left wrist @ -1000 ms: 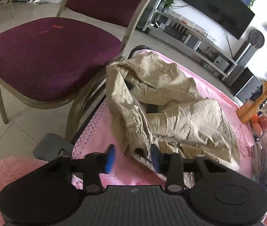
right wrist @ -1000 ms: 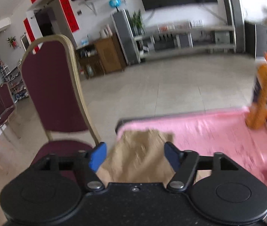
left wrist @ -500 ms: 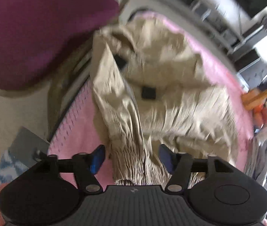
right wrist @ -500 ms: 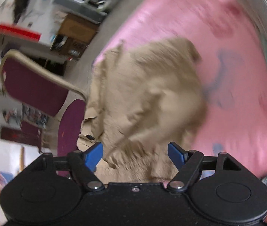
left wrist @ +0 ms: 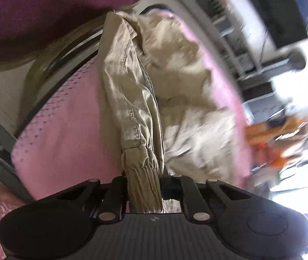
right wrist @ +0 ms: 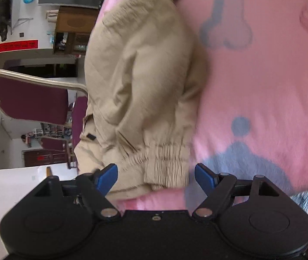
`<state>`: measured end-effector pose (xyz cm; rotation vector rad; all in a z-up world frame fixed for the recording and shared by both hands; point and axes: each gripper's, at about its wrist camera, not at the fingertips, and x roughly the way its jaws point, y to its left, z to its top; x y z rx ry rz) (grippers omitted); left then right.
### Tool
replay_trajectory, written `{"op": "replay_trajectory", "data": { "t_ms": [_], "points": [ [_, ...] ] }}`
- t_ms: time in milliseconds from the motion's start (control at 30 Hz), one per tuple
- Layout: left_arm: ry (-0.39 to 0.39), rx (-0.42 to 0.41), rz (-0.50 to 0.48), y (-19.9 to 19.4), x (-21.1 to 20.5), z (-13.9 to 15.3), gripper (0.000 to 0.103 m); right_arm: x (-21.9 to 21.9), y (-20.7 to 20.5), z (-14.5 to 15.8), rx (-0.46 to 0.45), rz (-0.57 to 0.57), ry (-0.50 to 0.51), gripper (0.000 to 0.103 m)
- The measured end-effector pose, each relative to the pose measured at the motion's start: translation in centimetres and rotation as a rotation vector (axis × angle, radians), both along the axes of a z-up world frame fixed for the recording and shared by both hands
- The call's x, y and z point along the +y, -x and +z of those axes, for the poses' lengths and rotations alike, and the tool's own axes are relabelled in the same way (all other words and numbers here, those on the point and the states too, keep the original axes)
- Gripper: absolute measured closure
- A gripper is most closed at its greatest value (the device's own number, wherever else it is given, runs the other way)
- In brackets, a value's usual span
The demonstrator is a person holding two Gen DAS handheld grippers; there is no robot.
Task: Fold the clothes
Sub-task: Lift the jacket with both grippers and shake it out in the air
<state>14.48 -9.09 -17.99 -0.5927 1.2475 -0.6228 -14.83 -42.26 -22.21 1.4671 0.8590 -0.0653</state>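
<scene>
Your left tongs [left wrist: 143,186] have just closed, pinching the beige jacket's [right wrist: 141,82] cuff [left wrist: 143,173]; your right tongs [right wrist: 156,176], spread, need its elastic hem [right wrist: 167,164].

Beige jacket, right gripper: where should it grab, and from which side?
Probably the elastic hem band of the beige jacket, taken at its free corner, approached from the near edge. The right gripper is open and already straddles it; the gathered band is thick and lies flat on the pink blanket.
</scene>
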Motion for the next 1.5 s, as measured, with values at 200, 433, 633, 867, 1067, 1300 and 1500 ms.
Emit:
{"op": "replay_trajectory", "data": {
  "t_ms": [200, 433, 633, 867, 1067, 1300, 1500],
  "points": [
    [0.141, 0.072, 0.056, -0.6, 0.0, 2.9, 0.094, 0.6, 0.1, -2.2, -0.057, -0.093, -0.139, 0.026],
    [0.233, 0.066, 0.042, -0.1, -3.2, 7.9, 0.094, 1.3, -0.6, -3.9, -0.135, -0.192, -0.209, 0.020],
    [0.279, 0.069, 0.055, 0.5, -5.2, 9.0, 0.094, 1.6, -1.2, -4.7, -0.160, -0.295, -0.287, 0.000],
    [0.198, 0.037, 0.064, 0.8, -3.0, 8.4, 0.094, 1.0, -0.5, -2.3, -0.330, -0.268, -0.247, 0.041],
    [0.133, 0.047, -0.001, 1.5, -0.7, 4.1, 0.094, -2.0, 0.5, 0.7, -0.402, -0.266, -0.117, 0.040],
    [0.170, 0.131, 0.050, 1.3, 1.4, -0.6, 0.094, -1.2, -1.0, -2.9, -0.130, -0.234, -0.095, 0.043],
    [0.116, 0.080, 0.019, 1.4, 1.1, -0.3, 0.094, 1.3, -2.0, -2.3, 0.061, -0.111, 0.109, 0.088]
  ]
}}
